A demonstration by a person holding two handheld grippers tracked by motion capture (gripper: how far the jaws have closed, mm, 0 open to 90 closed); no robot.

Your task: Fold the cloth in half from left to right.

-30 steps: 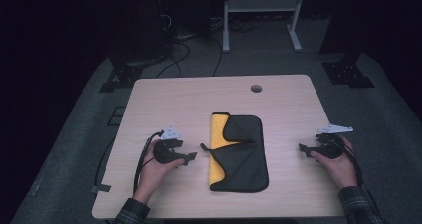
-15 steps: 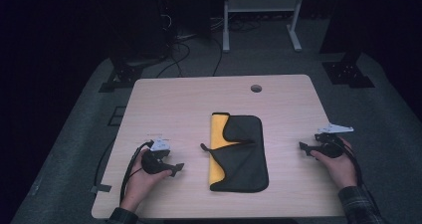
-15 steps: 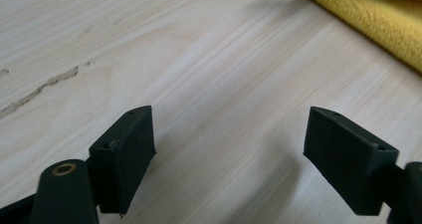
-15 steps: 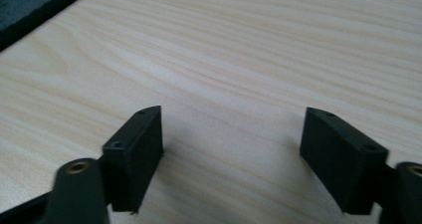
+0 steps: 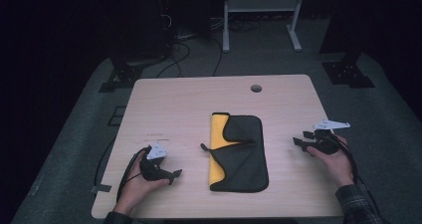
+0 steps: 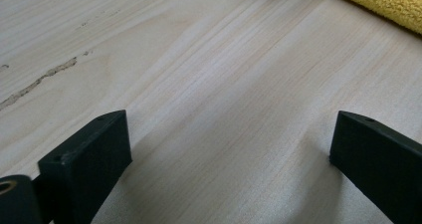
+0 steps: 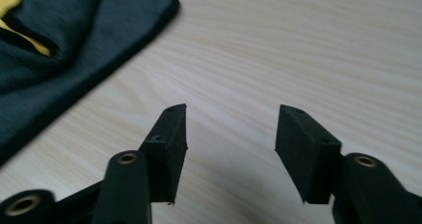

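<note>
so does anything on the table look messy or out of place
The black and yellow folded cloth in the middle of the light wooden table is untidy: its top black layer is rumpled and flapped back, showing yellow along the left edge. Nothing is spilled or damaged.

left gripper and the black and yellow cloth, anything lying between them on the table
Nothing: in the high view the stretch of table between the left gripper and the folded cloth is bare wood. The left gripper view shows the same.
</note>
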